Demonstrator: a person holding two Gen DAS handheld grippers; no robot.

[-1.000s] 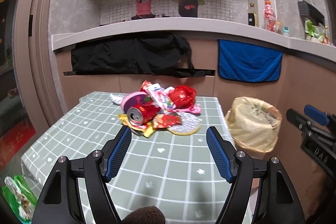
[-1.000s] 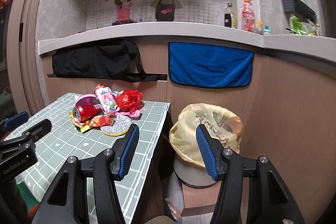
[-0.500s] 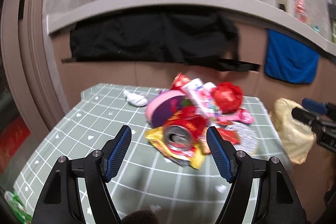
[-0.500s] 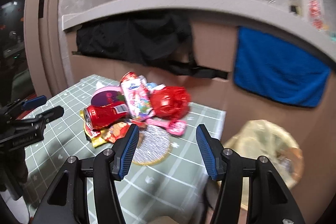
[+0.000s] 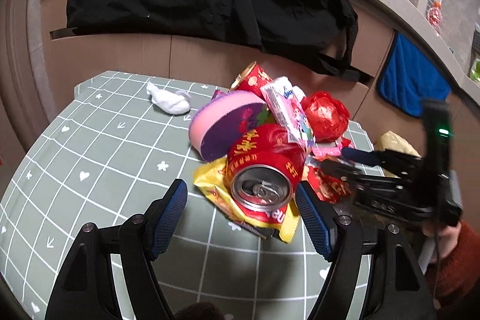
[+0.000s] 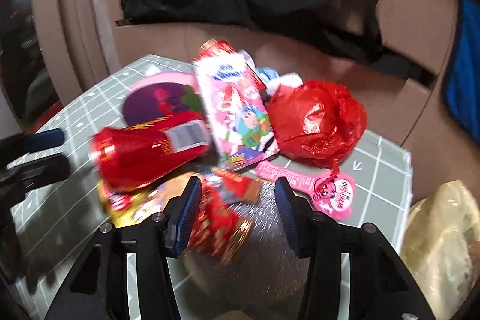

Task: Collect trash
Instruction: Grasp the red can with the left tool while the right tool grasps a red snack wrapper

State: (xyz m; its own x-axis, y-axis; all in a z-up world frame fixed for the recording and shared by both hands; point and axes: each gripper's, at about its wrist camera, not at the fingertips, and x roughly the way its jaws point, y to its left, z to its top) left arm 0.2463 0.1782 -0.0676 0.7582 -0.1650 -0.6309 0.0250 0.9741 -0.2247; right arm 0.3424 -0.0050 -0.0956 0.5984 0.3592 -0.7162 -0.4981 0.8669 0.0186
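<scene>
Both hand-held grippers are seen empty over the desk (image 5: pixel 90 158): left hand-held gripper (image 5: pixel 241 218) spread wide before the red can (image 5: pixel 264 170), right hand-held gripper (image 6: pixel 237 212) closing, with only a red wrapper (image 6: pixel 219 224) between and beneath it. Nothing is judged collected yet; the trash pile lies ahead, the lined bin (image 6: pixel 444 242) to the right

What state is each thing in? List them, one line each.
Left gripper: open, nothing held, lined up on the can.
Right gripper: closing, nothing gripped yet, over the red wrapper.
Can: lying on its side, opened.
Red bag: crumpled into a ball.
Tissue: wadded, apart from the pile.
Bin bag: open-mouthed beside the table.
</scene>
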